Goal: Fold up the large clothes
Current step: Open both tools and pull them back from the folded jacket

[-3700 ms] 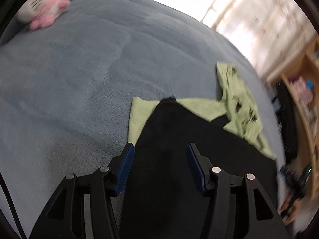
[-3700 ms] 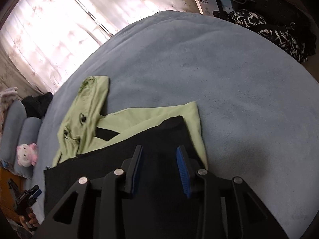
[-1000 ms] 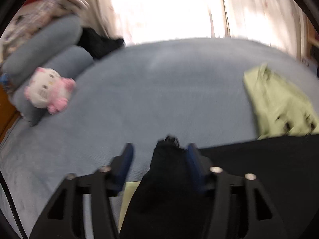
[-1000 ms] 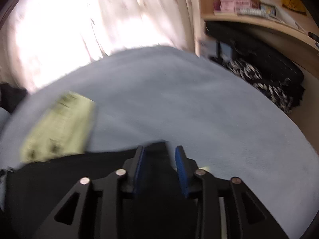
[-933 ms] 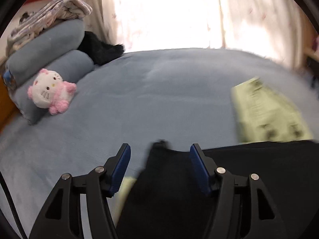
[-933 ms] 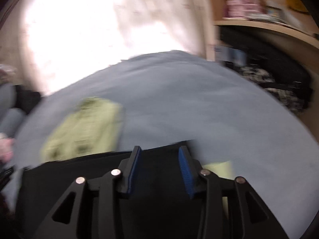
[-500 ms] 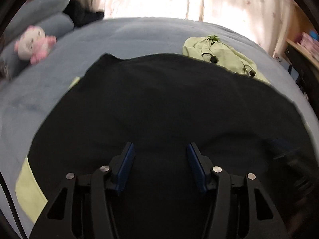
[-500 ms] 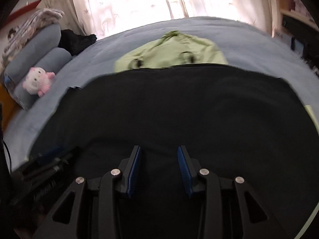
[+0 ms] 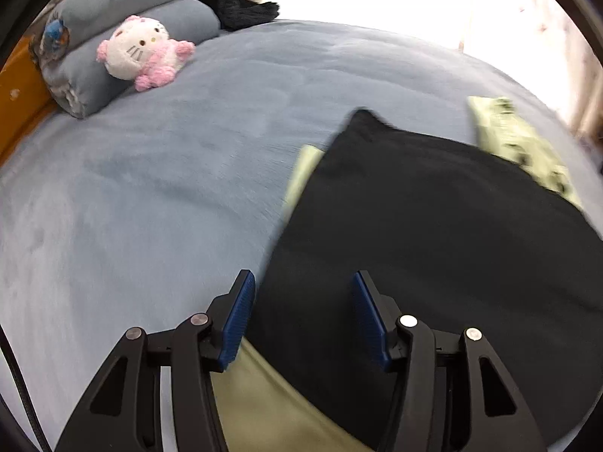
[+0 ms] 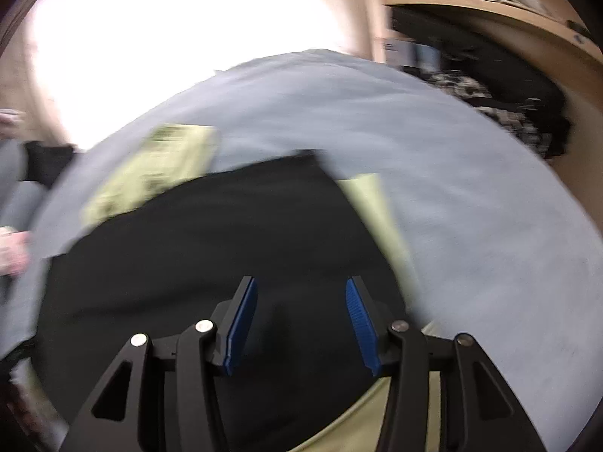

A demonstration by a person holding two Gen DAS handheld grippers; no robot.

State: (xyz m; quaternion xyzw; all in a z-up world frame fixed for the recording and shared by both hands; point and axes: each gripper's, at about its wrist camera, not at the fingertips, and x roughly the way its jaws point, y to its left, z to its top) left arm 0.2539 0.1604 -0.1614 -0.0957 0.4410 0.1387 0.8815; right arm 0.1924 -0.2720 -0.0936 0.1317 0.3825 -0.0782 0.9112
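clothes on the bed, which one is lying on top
The black garment: it lies spread over the light green garment, whose edges stick out from under it on several sides.

**Two wrist views looking down across one bed**

Each fisheye camera sits just behind its tongs, tilted down, close above the grey-blue fleece bed [image 9: 158,173]. The left view faces the pillows; the right view faces the wooden shelf [image 10: 490,11]. Both share the flat black fabric panel [image 9: 433,226] [image 10: 211,241] over pale green cloth.

I see a blown-out window [image 10: 181,45] backlighting both fisheye views, the right one badly motion-blurred, edges curved.
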